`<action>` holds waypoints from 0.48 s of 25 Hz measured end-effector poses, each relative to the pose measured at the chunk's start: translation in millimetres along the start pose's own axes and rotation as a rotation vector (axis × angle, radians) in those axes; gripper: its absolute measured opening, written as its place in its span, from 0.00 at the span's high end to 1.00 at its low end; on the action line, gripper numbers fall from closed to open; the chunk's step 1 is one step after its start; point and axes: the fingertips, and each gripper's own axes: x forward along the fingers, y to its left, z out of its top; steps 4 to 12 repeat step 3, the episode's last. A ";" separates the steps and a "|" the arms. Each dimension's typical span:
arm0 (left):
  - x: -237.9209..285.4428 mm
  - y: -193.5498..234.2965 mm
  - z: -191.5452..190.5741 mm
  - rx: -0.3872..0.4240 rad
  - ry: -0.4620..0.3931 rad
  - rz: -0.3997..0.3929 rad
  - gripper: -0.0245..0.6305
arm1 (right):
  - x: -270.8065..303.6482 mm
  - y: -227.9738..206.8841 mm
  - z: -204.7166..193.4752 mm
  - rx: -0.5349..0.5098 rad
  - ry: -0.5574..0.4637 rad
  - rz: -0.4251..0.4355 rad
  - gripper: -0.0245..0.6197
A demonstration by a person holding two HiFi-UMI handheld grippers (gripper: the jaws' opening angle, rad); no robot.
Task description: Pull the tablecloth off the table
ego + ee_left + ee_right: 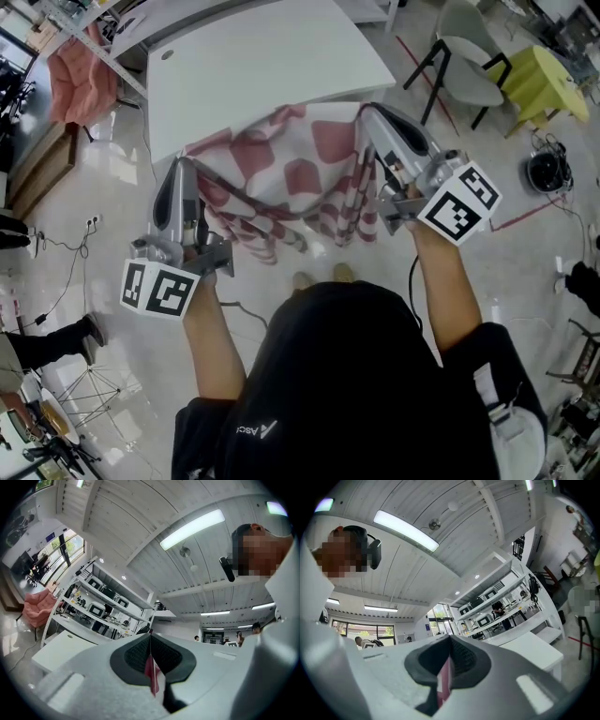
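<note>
1. At the far left of the head view, a crumpled pink fabric hangs on a white shelf frame, well apart from the table.
2. The left gripper, grey-bodied with a black-and-white marker cube at its rear, is held by the person's left hand below the table's near left corner. In the left gripper view its dark ribbed pads are pressed together on a thin fold of red cloth, with no gap between them.
3. The red-and-white chequered tablecloth is stretched and bunched between the two grippers. It hangs in folds in front of the near edge of the white rectangular table. Most of the tabletop is bare. The cloth's upper edge overlaps the near edge, and I cannot tell whether it rests on the table there.
4. Below the cloth, the toes of the person's light shoes show on the pale floor.
5. The right gripper, of the same grey build, is raised at the table's near right corner. In the right gripper view its jaws are closed tight on a pinkish-red strip of the cloth.
6. Further right stand a grey chair with black legs and a small yellow-green table, both clear of the cloth.
</note>
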 end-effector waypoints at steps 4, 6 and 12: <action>15.4 9.3 6.0 -0.004 0.007 0.006 0.95 | 16.8 -8.3 5.6 0.006 0.008 0.000 0.96; 15.4 9.3 6.0 -0.004 0.007 0.006 0.95 | 16.8 -8.3 5.6 0.006 0.008 0.000 0.96; 15.4 9.3 6.0 -0.004 0.007 0.006 0.95 | 16.8 -8.3 5.6 0.006 0.008 0.000 0.96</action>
